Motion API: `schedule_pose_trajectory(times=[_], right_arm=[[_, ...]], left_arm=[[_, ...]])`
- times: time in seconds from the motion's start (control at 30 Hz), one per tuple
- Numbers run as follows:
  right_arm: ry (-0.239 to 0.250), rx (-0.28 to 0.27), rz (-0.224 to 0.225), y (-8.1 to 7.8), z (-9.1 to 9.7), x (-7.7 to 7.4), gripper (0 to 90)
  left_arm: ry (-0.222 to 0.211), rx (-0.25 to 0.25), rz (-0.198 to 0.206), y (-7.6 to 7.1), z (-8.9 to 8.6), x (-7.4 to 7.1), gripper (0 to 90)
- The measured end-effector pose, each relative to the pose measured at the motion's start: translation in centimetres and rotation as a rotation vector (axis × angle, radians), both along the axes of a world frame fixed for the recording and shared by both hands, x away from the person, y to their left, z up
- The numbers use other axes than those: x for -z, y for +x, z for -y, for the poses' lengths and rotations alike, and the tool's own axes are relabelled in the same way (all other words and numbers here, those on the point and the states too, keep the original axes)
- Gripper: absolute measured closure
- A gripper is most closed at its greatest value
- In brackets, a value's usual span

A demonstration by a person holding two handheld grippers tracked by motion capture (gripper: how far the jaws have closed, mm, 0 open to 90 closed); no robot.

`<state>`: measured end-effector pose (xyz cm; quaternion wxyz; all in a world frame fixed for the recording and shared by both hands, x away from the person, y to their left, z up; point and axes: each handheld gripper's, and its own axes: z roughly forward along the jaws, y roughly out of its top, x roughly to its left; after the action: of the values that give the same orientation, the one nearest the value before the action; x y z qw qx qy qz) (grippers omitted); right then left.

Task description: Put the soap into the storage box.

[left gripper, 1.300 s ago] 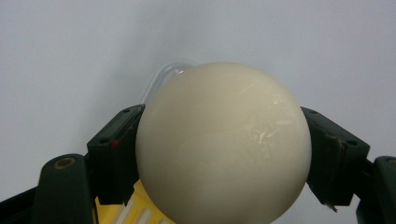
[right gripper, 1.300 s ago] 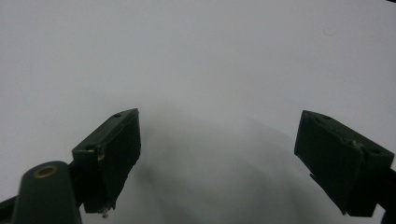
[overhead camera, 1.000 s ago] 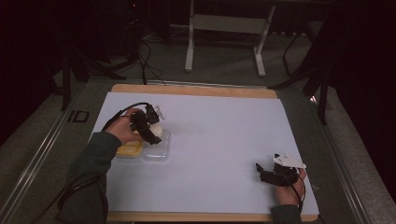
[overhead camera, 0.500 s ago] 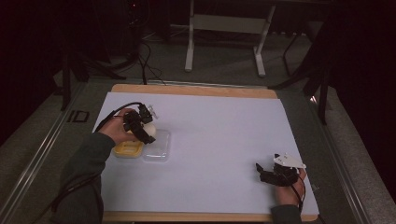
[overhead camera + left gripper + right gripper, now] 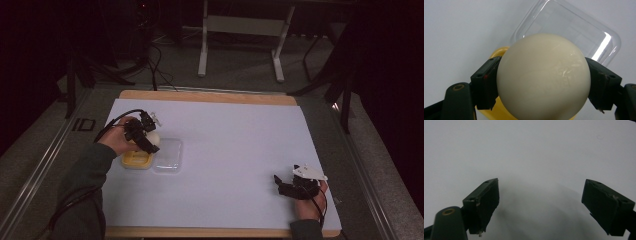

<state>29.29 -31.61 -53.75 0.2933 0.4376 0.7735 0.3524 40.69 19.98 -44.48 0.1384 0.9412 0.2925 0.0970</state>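
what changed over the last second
The left gripper, shut on the white ball, drifted slightly left and toward the person, over the yellow container. The clear lid and the open right gripper stayed put.

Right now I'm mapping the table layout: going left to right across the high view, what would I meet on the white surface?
Yellow container → clear lid → right gripper. The left gripper, holding a white ball, overlaps the container from above, so it is left out.
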Motion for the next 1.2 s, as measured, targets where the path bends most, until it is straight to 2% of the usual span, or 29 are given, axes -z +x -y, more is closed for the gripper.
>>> schedule_pose_trajectory(times=[0.43,1.2], right_arm=[[-0.002,0.000,0.001,0.0,0.0,0.0,14.5],[-0.004,0.000,0.001,0.0,0.0,0.0,14.5]], left_arm=[[0.018,-0.030,-0.007,-0.1,-1.3,0.6,23.3],[0.020,-0.073,-0.020,0.0,-2.7,1.7,23.2]])
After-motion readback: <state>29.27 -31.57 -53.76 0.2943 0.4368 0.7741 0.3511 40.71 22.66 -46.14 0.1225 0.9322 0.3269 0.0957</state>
